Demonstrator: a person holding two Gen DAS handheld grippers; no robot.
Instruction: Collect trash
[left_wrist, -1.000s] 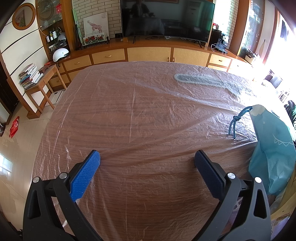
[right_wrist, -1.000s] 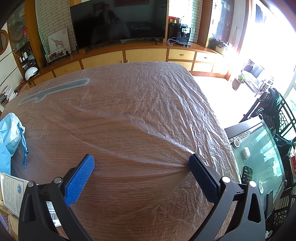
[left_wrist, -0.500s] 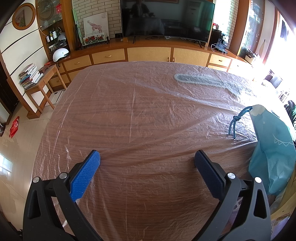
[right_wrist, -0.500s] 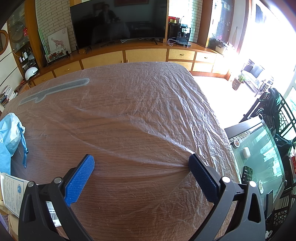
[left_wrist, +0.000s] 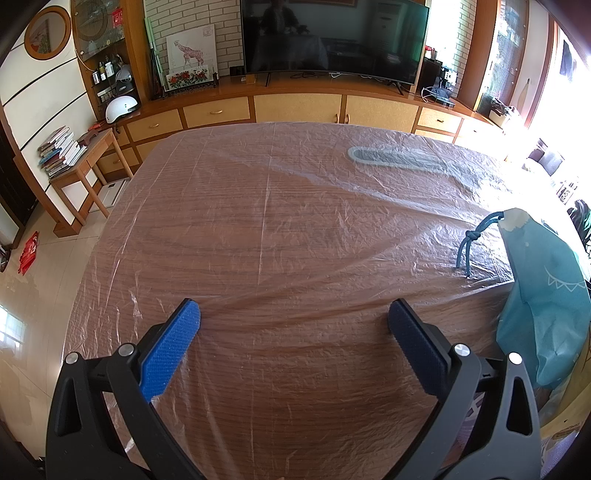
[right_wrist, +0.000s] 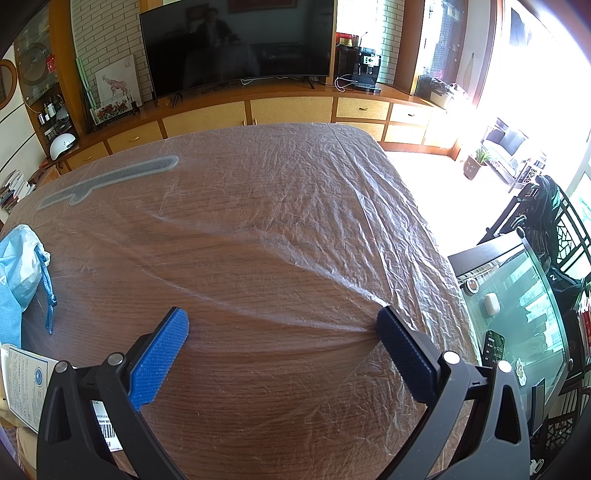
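My left gripper (left_wrist: 293, 314) is open and empty, low over a wooden table (left_wrist: 258, 221) covered with a clear plastic sheet. A light blue bag (left_wrist: 546, 302) with a blue drawstring (left_wrist: 469, 247) lies at the right edge of the left wrist view. My right gripper (right_wrist: 282, 323) is open and empty over the same table (right_wrist: 277, 240). In the right wrist view the blue bag (right_wrist: 16, 266) lies at the far left, and printed paper with a barcode label (right_wrist: 26, 384) lies below it.
A grey strip (left_wrist: 406, 160) lies under the plastic at the far side. A glass-topped side table (right_wrist: 517, 321) with a phone stands right of the table. A TV cabinet (left_wrist: 295, 107) runs along the back wall. A small wooden stand with books (left_wrist: 70, 162) is at left.
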